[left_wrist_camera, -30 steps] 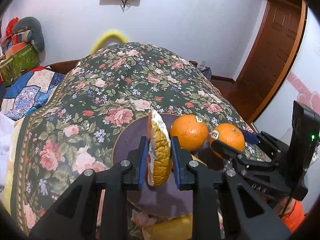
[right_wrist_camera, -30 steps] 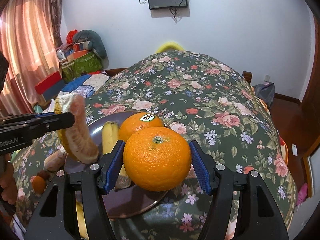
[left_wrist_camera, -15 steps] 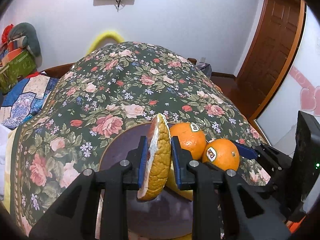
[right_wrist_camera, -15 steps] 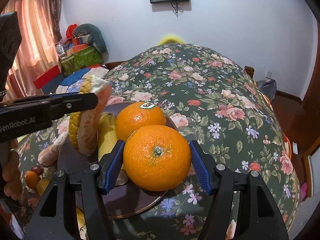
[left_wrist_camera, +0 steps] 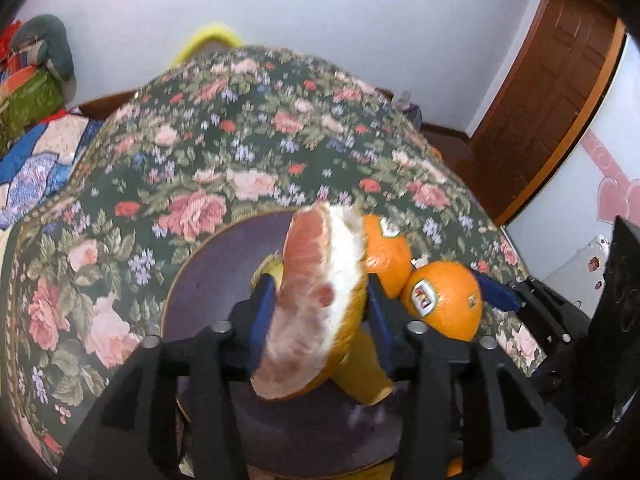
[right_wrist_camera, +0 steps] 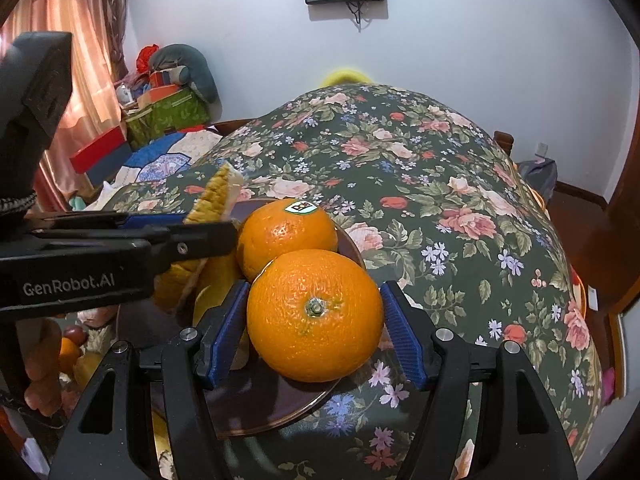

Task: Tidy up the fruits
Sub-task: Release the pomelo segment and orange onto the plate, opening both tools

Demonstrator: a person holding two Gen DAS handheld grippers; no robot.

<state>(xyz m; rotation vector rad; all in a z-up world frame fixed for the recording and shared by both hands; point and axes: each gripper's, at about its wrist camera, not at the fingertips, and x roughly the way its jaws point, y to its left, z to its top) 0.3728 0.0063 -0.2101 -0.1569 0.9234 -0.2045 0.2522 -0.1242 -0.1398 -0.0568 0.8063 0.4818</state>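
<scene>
My left gripper (left_wrist_camera: pixel 320 304) is shut on a pomelo wedge (left_wrist_camera: pixel 316 312) with pink flesh and yellow rind, tilted over the dark round plate (left_wrist_camera: pixel 212 272). My right gripper (right_wrist_camera: pixel 314 324) is shut on an orange (right_wrist_camera: pixel 314 316) at the plate's right edge (right_wrist_camera: pixel 280 408). A second orange (right_wrist_camera: pixel 286 236) with a Dole sticker sits on the plate, touching the held one. A banana (left_wrist_camera: pixel 360 372) lies on the plate under the wedge. The left gripper shows in the right wrist view (right_wrist_camera: pixel 216 232), with the wedge (right_wrist_camera: pixel 216 196) in it.
The plate lies on a table with a dark floral cloth (right_wrist_camera: pixel 420 200). More small fruits (right_wrist_camera: pixel 74 344) lie left of the plate near the hand. Boxes and cushions (right_wrist_camera: pixel 168 108) are piled at the far left. A wooden door (left_wrist_camera: pixel 552 92) is at the right.
The left gripper has moved lower and closer over the plate, and the wedge has turned so its pink flesh faces the camera. The right gripper with its orange has come down beside the plated orange.
</scene>
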